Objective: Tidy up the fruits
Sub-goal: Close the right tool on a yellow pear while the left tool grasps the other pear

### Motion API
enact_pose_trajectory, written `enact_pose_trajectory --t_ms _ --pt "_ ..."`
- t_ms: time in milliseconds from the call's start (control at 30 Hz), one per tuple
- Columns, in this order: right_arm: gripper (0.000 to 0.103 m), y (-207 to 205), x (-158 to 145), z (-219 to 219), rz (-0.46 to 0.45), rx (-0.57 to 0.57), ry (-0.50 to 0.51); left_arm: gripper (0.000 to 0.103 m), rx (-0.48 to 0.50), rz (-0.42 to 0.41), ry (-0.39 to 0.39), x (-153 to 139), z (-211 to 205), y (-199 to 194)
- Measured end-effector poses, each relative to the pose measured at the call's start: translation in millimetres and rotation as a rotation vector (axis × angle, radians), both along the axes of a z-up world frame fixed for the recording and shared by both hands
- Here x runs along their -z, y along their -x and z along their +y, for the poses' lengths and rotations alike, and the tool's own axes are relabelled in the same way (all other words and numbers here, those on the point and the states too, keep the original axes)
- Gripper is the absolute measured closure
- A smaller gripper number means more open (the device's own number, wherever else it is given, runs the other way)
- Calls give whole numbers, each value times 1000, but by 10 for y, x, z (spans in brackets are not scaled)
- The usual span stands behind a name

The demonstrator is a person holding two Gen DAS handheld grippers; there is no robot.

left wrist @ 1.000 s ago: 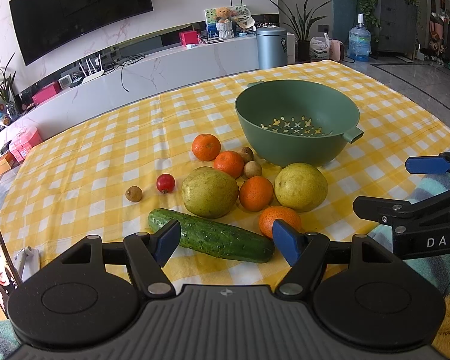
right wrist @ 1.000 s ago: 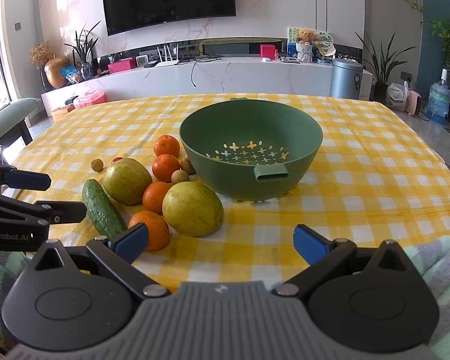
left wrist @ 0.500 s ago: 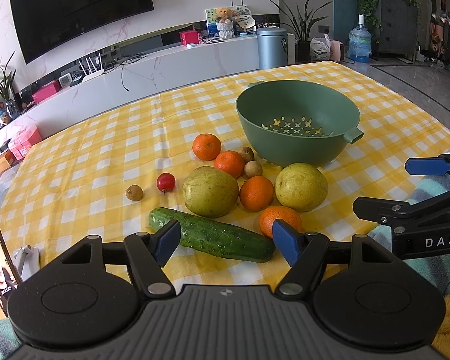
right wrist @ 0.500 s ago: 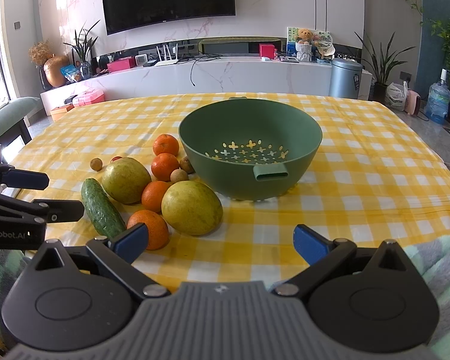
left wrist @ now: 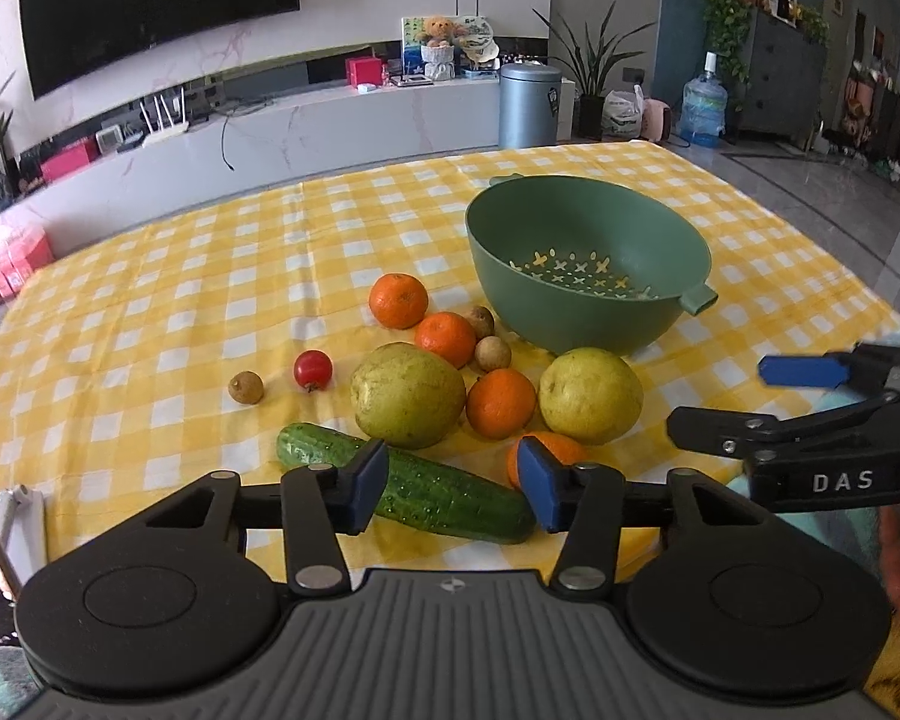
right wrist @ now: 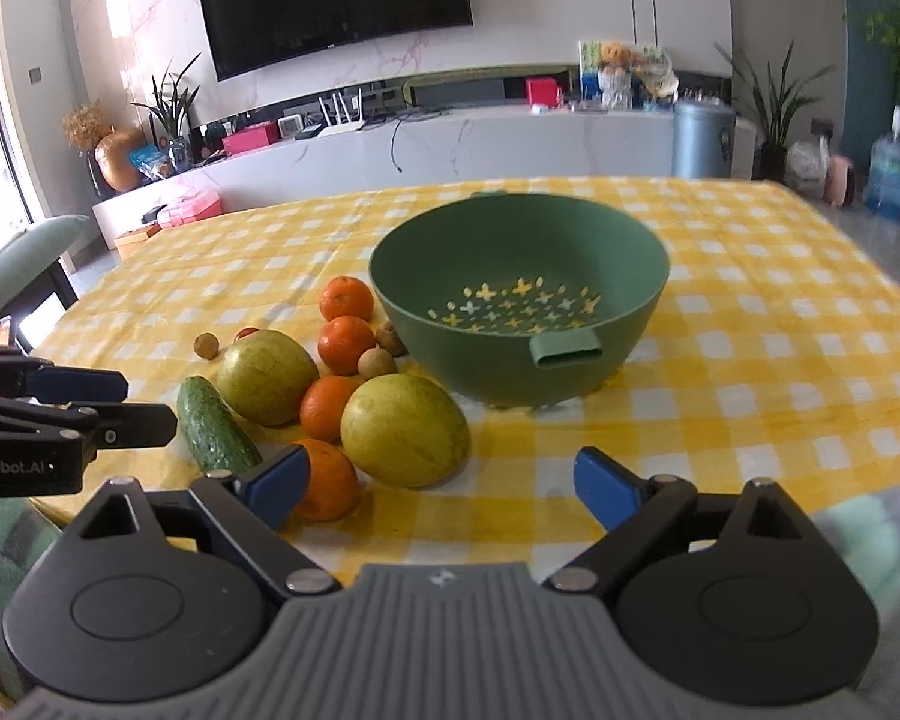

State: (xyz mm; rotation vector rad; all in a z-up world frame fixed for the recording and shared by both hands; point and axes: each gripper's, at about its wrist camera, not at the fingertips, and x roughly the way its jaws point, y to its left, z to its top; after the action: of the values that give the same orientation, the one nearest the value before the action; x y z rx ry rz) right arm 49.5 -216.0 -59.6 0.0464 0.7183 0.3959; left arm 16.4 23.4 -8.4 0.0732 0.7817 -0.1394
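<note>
Between the left hand-held gripper's (left wrist: 453,492) parted fingers lies the cucumber (left wrist: 408,483).

1. The colander (left wrist: 588,264) is sitting on the table (left wrist: 180,312) toward its right side, back from the near edge.
2. Two mandarins (left wrist: 398,300) (left wrist: 445,338) are lying just left of the colander, with two small round fruits (left wrist: 480,321) (left wrist: 492,353) sitting between them and it.
3. Two large round fruits (left wrist: 408,394) (left wrist: 590,394) are lying in front, a third mandarin (left wrist: 500,403) sitting between them.
4. The cucumber (left wrist: 408,483) is lying nearest the near edge, a fourth mandarin (left wrist: 555,450) sitting just right of it.
5. A cherry tomato (left wrist: 312,369) and another small fruit (left wrist: 246,387) are sitting apart, left of the pile.
</note>
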Motion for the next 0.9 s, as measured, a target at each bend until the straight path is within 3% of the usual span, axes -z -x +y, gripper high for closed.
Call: enact_pose_trajectory --t_ms 67,167,500,900 --pt "18 -64 8 -4 20 6 -36 46 6 10 19 16 26 -45" --pt "19 -161 14 11 35 11 -75 46 15 16 10 38 31 -133" --pt "21 -580 139 208 136 -7 -101 27 45 43 -60 166 119 -548" --pt "22 -802 326 219 242 26 -169 22 36 88 -7 412 251 -793"
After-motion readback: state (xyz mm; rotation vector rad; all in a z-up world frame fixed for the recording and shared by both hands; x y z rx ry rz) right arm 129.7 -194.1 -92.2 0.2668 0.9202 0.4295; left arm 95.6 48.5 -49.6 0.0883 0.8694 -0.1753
